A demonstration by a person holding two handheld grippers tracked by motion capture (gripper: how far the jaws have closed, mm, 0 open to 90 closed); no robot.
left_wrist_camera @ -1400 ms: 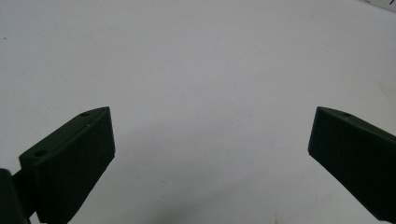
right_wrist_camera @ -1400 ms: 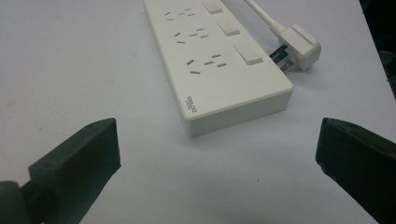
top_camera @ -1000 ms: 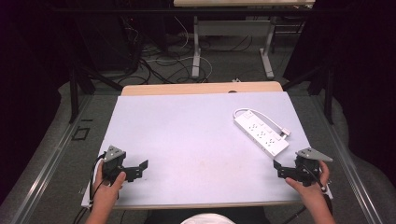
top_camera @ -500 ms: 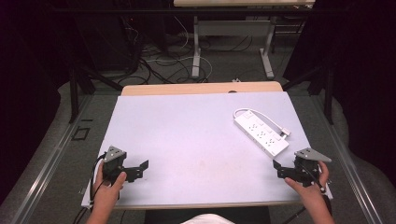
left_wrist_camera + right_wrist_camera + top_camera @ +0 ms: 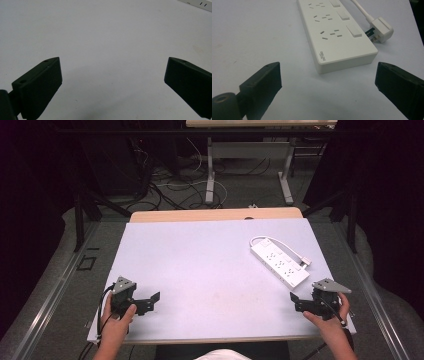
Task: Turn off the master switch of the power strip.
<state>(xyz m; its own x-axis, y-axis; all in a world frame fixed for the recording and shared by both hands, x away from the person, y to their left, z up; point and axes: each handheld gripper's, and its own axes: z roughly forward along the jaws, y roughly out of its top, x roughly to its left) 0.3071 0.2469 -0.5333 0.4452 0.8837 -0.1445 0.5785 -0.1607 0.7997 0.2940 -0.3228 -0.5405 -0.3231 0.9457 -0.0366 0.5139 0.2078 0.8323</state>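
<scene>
A white power strip [image 5: 279, 263] lies flat on the right side of the pale table [image 5: 200, 270], a bit toward the far edge, and it sits at a slant. It has rows of plug holes and three square switches on top. Its white cord loops round the far end, and the plug [image 5: 381, 29] lies on the table just beside the strip, with its metal pins pointing at the strip's side. The plug is not in any hole. I think the job with the strip has not started yet, because nothing holds it or touches it, so all of the work is left to do. The right gripper [image 5: 299, 302] is the nearest one; it sits near the front right corner of the table, close to the near end of the strip but apart from it. Its jaws are spread wide and hold nothing. The left gripper [image 5: 150, 301] is far away at the front left, over bare table, with jaws wide apart and empty too
</scene>
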